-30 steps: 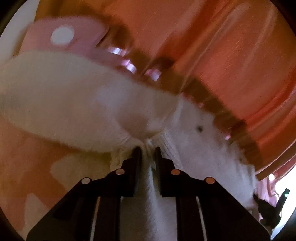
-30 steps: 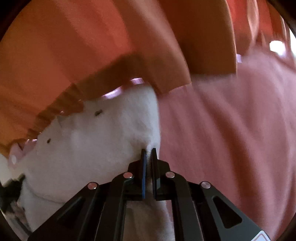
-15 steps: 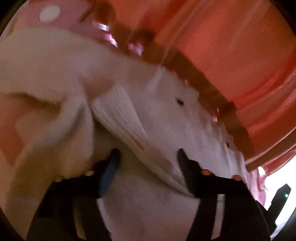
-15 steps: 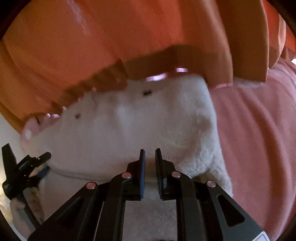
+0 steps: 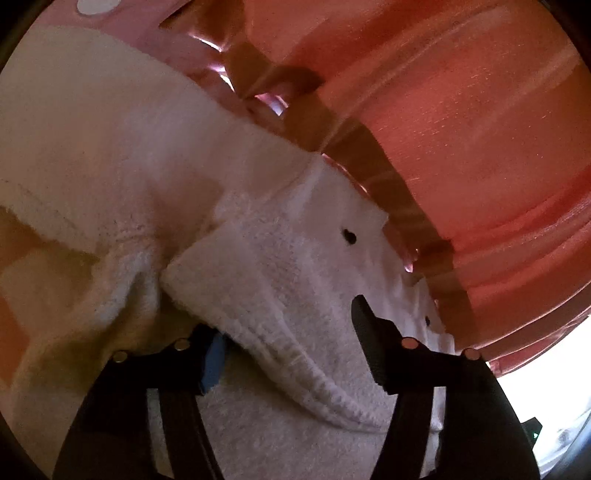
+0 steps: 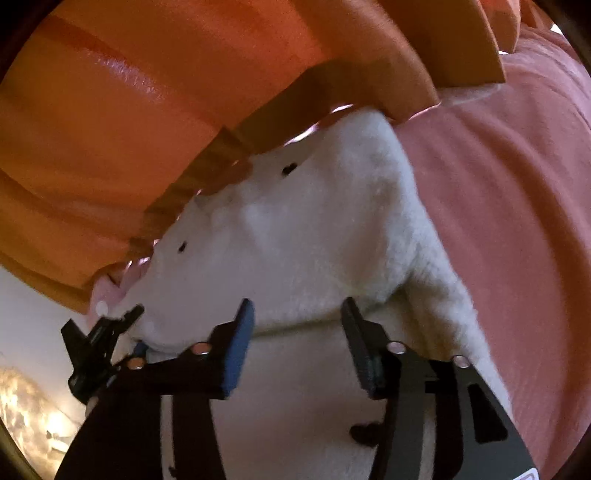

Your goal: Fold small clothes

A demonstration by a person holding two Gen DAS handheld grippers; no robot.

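A small white fleece garment (image 5: 280,266) with dark buttons lies folded over on a pink cover; it also shows in the right wrist view (image 6: 295,243). My left gripper (image 5: 291,332) is open, its jaws wide apart around the folded ribbed edge, with the left finger partly under the cloth. My right gripper (image 6: 295,325) is open just in front of the folded edge, holding nothing. The left gripper (image 6: 99,343) shows at the garment's far left end in the right wrist view.
An orange curtain (image 6: 166,92) hangs close behind the garment, its hem just above it; it also shows in the left wrist view (image 5: 461,122). The pink cover (image 6: 517,221) stretches to the right. A pink spotted cloth (image 5: 122,14) lies at the far left.
Both grippers were shut on the garment's edge a second ago. The left opened first, then the right; the top layer now lies folded over on the lower layer.
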